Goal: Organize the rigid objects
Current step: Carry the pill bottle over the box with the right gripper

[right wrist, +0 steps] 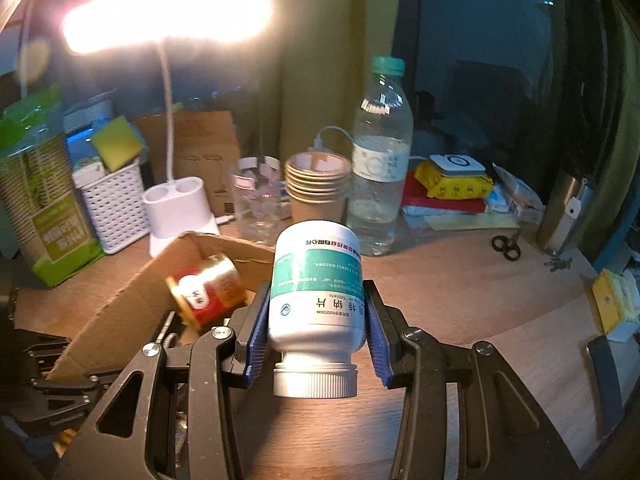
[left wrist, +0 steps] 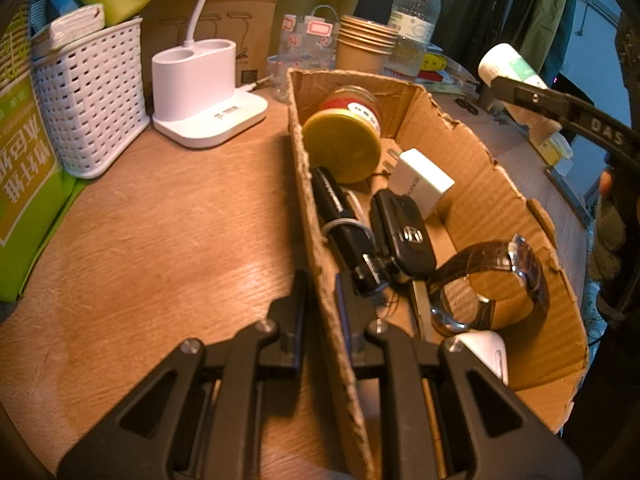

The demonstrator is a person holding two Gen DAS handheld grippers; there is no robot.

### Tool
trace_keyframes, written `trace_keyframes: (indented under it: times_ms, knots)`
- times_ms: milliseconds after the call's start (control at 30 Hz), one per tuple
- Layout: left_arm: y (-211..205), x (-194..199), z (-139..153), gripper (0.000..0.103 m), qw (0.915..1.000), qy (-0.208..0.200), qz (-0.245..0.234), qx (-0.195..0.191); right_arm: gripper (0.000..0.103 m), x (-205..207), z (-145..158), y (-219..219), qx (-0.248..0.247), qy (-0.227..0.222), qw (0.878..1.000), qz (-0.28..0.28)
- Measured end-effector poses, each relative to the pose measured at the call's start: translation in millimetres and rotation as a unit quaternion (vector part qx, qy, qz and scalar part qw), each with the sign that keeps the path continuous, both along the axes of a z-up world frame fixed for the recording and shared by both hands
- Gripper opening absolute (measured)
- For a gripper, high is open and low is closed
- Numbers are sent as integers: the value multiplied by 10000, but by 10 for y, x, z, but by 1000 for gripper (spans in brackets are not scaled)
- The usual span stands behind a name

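Note:
My right gripper (right wrist: 317, 286) is shut on a white pill bottle (right wrist: 316, 248) with a green label. The bottle's cap faces the camera, and it hangs above the table to the right of an open cardboard box (right wrist: 132, 300). In the left wrist view the same bottle (left wrist: 508, 66) shows at the upper right, past the box, beside one of that gripper's fingers (left wrist: 556, 104). My left gripper (left wrist: 320, 284) is shut on the left wall of the box (left wrist: 480, 184). Inside lie a yellow-lidded jar (left wrist: 344, 140), a white charger (left wrist: 420, 180), a black torch (left wrist: 340, 216), a black key case (left wrist: 404, 232) and a wristwatch (left wrist: 500, 276).
A white lamp base (left wrist: 204, 92), a white basket (left wrist: 92, 100), stacked paper cups (left wrist: 368, 44) and a water bottle (left wrist: 416, 20) stand behind the box. A green package (left wrist: 24, 160) is at the left. Small scissors (right wrist: 506, 246) and books (right wrist: 448, 196) lie at the back right.

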State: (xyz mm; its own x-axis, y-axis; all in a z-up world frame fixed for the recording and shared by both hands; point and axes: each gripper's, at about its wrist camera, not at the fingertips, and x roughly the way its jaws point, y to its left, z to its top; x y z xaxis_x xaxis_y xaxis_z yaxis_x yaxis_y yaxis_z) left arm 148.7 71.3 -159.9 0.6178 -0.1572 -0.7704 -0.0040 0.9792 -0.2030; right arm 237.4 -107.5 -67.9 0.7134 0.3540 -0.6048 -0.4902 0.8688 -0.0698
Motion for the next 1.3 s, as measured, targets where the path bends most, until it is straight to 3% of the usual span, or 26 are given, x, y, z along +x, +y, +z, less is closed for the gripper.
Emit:
trace_keyframes:
  times_ms: [600,1300]
  knots:
    - [-5,0,0,15,10000,-1,-1,1,45,-298,-137,581,-116,145,9960,870]
    - [-9,0,-2,15,10000,-2,0,4,45,-281,-419,813,-478,596,9901,1177]
